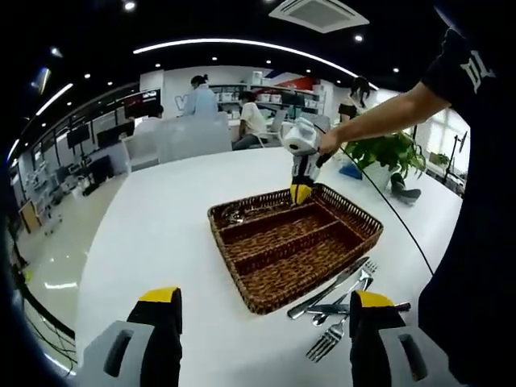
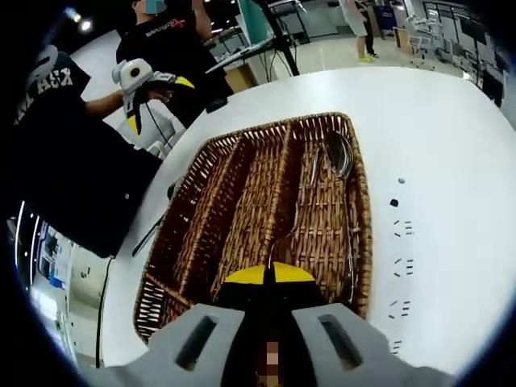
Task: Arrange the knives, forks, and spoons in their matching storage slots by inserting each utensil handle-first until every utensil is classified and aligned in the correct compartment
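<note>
Loose cutlery (image 1: 339, 302) beside basket (image 1: 274, 258)

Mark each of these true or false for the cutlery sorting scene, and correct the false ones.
1. The wicker basket has three long compartments. True.
2. Spoons already lie in one outer compartment. True.
3. All the cutlery has been sorted into the basket. False: a knife and forks lie on the white table beside the basket.
4. The left gripper is shut on a fork. False: its jaws stand wide apart with nothing between them, above the table.
5. The right gripper has its yellow tips together over the basket's near end. True.
6. The middle compartment is packed with knives. False: it looks empty.
</note>
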Demonstrator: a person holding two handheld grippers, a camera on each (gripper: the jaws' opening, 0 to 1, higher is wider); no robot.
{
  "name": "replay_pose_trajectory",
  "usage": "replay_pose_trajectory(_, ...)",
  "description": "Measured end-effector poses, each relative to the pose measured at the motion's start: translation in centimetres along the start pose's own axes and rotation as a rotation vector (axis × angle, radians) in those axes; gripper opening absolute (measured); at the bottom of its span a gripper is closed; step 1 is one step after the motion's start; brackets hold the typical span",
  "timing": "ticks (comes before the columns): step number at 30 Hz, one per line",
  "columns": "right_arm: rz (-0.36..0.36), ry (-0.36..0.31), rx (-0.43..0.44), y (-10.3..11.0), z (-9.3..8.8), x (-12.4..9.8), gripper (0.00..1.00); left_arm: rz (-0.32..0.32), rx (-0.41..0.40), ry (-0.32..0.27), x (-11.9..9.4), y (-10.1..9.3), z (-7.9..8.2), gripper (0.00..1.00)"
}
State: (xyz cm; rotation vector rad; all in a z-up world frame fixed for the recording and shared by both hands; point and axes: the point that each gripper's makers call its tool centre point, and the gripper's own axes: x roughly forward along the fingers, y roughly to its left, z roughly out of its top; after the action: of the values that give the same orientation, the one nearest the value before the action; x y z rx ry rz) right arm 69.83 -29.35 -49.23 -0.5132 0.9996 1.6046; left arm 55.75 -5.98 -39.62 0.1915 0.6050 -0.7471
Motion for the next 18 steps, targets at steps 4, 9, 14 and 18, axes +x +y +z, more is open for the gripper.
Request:
replay_pose_trajectory(4,-0.002,0.001,-0.037,0.2,0.6,0.0,0.00,-0.008,0.001,0.008,0.7,0.0,0.1,0.89)
replay_pose_trajectory(9,0.014,0.071,-0.090,0.0,-0.4,-0.4,0.00,-0.030,0.011,0.011,1.3,-0.5,0.3,0.89)
replay_pose_trajectory(14,0.027,0.095,-0.083,0.2,-0.6,-0.4,0.00,-0.034,0.018,0.019,1.3,-0.6,0.2,0.88)
replay_pose_trajectory(18,0.027,0.129,-0.093,0.1,-0.8,-0.3,0.00,-0.032,0.018,0.022,1.2,-0.6,0.1,0.88)
